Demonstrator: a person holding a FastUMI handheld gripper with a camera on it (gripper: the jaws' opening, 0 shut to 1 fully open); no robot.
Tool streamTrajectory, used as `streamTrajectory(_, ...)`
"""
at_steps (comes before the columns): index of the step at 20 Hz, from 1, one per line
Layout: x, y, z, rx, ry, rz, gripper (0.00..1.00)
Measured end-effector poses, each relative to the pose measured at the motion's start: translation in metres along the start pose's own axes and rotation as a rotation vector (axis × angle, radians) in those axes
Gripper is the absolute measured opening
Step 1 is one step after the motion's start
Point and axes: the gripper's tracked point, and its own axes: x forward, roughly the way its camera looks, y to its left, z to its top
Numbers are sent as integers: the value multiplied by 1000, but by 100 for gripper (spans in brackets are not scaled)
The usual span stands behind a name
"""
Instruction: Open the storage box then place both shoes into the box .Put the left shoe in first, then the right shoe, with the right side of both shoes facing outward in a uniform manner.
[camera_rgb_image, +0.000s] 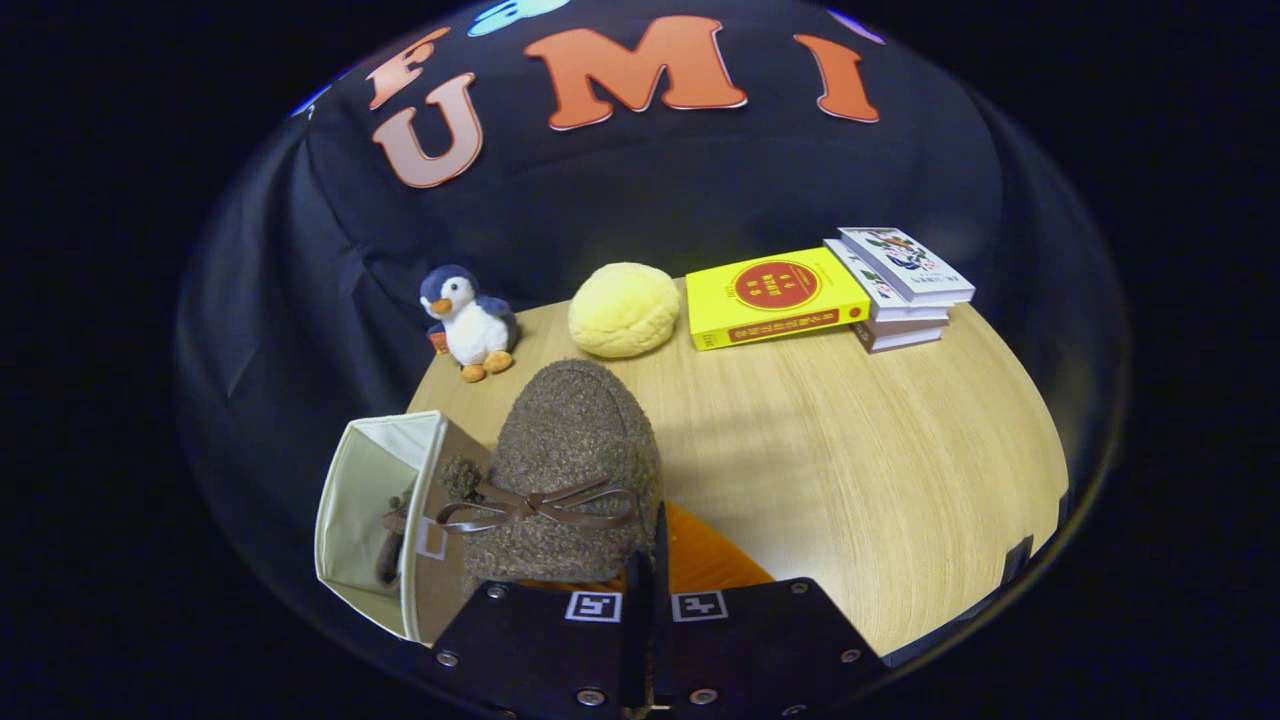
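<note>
A brown fuzzy shoe (575, 470) with a thin leather bow hangs just ahead of my fingers, toe pointing away from me. My gripper (648, 575) is shut on its rear edge, fingers nearly together. Beside the shoe stands the storage box (345, 520), open, with a cream lining and brown outer wall. A second brown shoe (392, 540) lies inside it, mostly hidden by the wall. The held shoe hovers next to the box's near wall, above the table.
An orange flat panel (705, 565) lies under the held shoe. Beyond it on the wooden table (880, 470) sit a plush penguin (468, 322), a yellow bun-shaped cushion (623, 309), a yellow book (775, 297) and a stack of books (905, 290).
</note>
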Motion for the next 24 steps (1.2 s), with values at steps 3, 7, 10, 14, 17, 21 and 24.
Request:
streamTrajectory(3,0,38,-1,-30,25,27,4)
streamTrajectory(7,-1,91,11,-86,12,74,4)
streamTrajectory(10,0,132,10,-119,11,113,4)
streamTrajectory(14,7,162,-6,-118,46,112,4)
streamTrajectory(17,19,179,-17,-107,68,114,4)
streamTrajectory(21,32,191,-37,-75,122,97,5)
streamTrajectory(24,35,191,-52,-85,155,72,7)
